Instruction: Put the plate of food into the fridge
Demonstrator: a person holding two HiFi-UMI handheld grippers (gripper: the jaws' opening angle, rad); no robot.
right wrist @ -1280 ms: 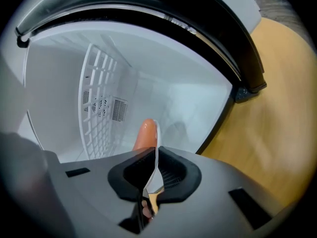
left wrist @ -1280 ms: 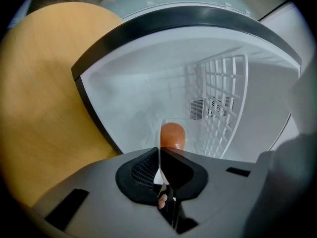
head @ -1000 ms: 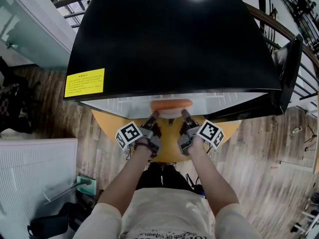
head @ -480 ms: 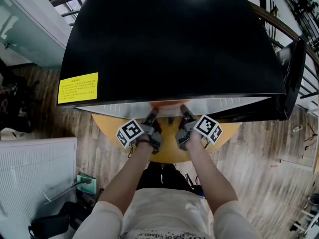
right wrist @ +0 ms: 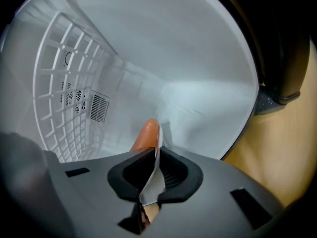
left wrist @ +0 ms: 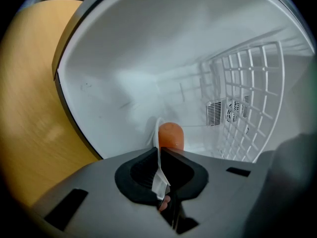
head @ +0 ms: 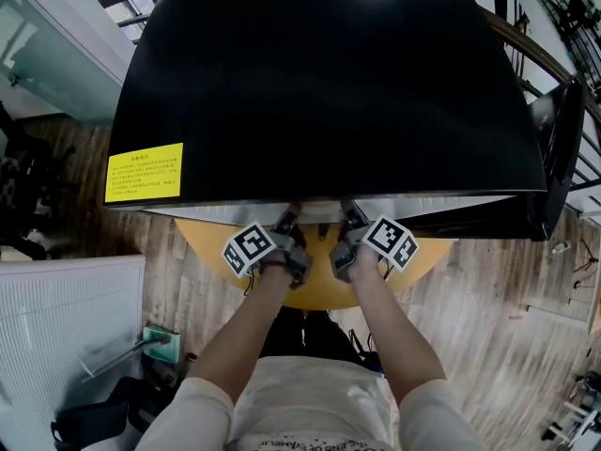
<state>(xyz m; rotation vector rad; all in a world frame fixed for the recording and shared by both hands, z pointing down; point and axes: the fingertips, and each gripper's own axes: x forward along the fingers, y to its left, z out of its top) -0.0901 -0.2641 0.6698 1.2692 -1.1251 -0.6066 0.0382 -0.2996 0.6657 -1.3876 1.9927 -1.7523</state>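
Each gripper view shows only a thin rim of the plate [left wrist: 159, 175] and one end of the orange food [left wrist: 171, 137], the head view's centre hides both under the fridge [head: 329, 83], whose yellow label [head: 144, 171], left, is unreadably small.

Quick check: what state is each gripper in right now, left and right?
Left gripper: closed on the rim of the thin white plate carrying orange sausage-like food.
Right gripper: closed on the same plate's rim.
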